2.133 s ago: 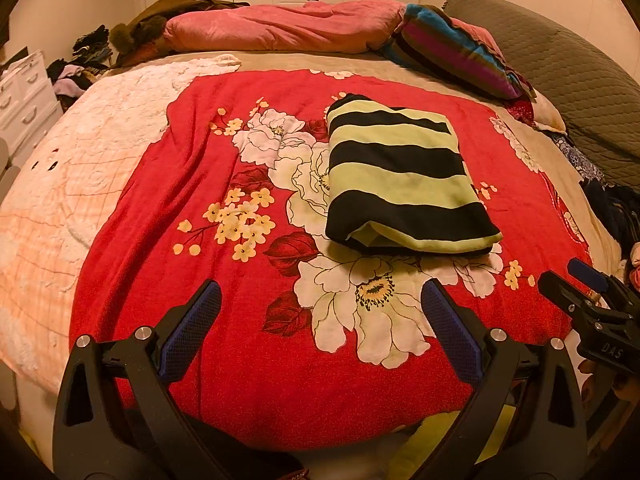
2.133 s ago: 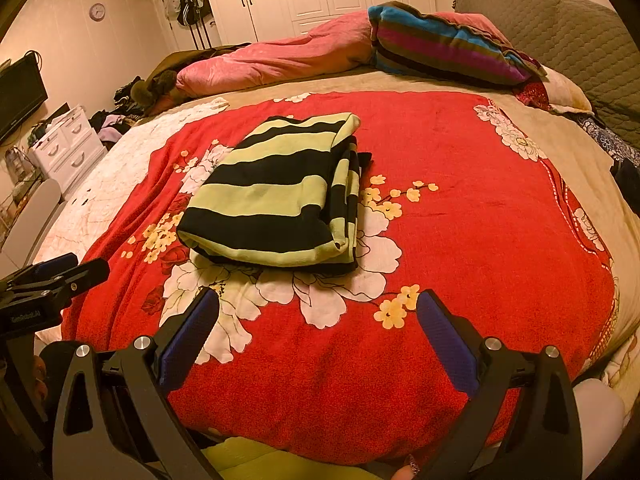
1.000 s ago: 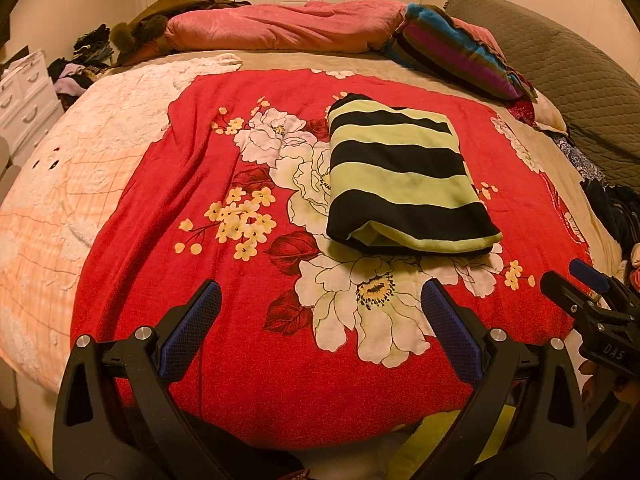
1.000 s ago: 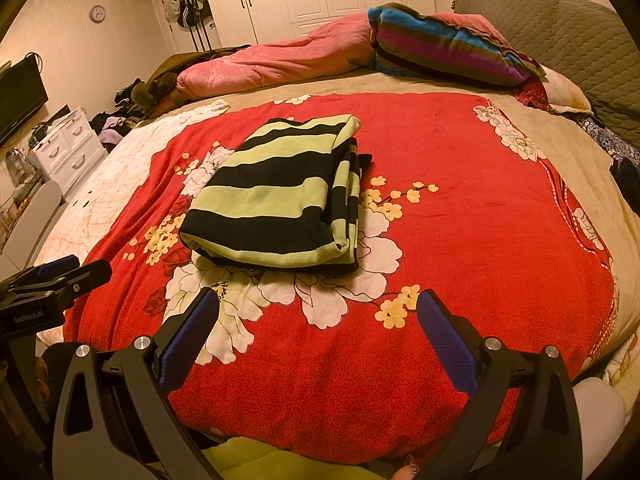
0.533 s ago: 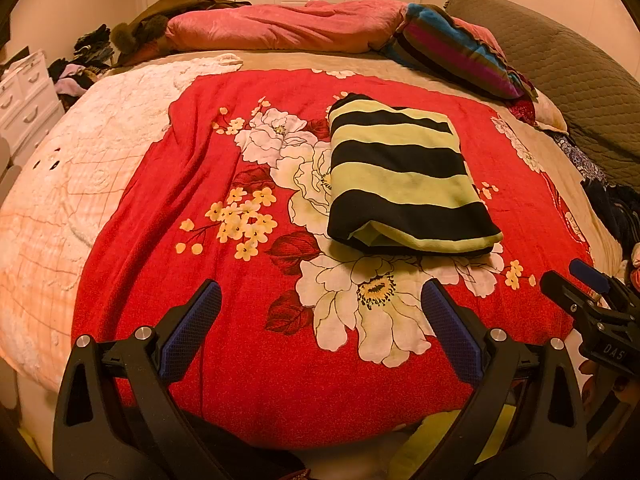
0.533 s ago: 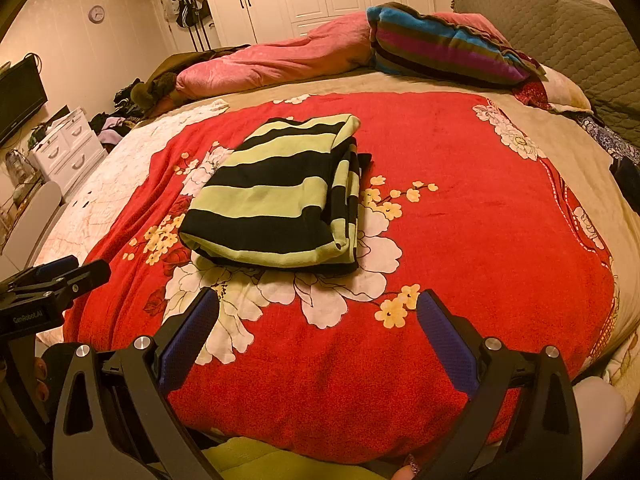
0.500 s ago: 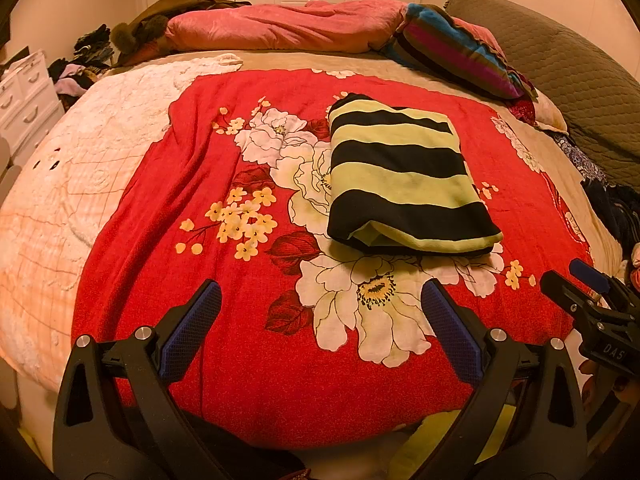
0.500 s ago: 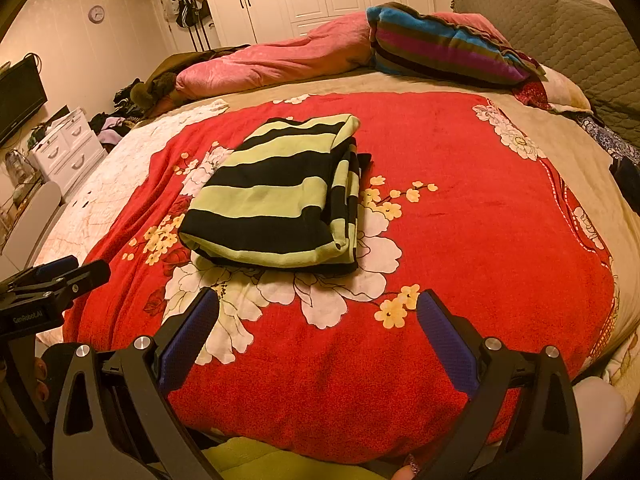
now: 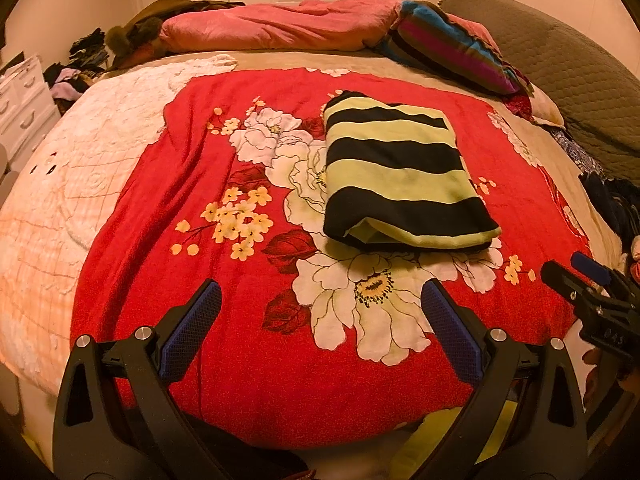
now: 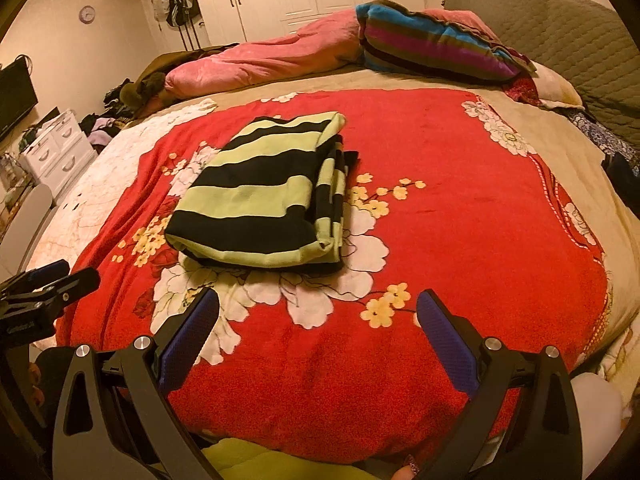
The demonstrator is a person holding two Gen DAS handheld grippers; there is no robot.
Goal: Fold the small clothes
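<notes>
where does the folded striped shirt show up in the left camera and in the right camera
Left wrist view: the striped shirt lies right of centre, beyond the open left gripper.
Right wrist view: it lies left of centre.
Shared landmark: the big white flower on the red blanket, just under its near edge.

The bed (image 9: 400, 66) is covered by a beige sheet. On it, in the middle, a red floral blanket (image 9: 256, 360) is spread flat, with a white quilted cover (image 9: 80, 168) beside it on the left. A folded garment (image 9: 400, 172) with black and pale green stripes lies on the red blanket, over its white flowers. Along the far edge lie a pink duvet (image 9: 272, 28) and a striped multicolour blanket (image 9: 444, 48), touching each other. A grey quilted headboard cover (image 9: 560, 76) borders the bed on the right.
</notes>
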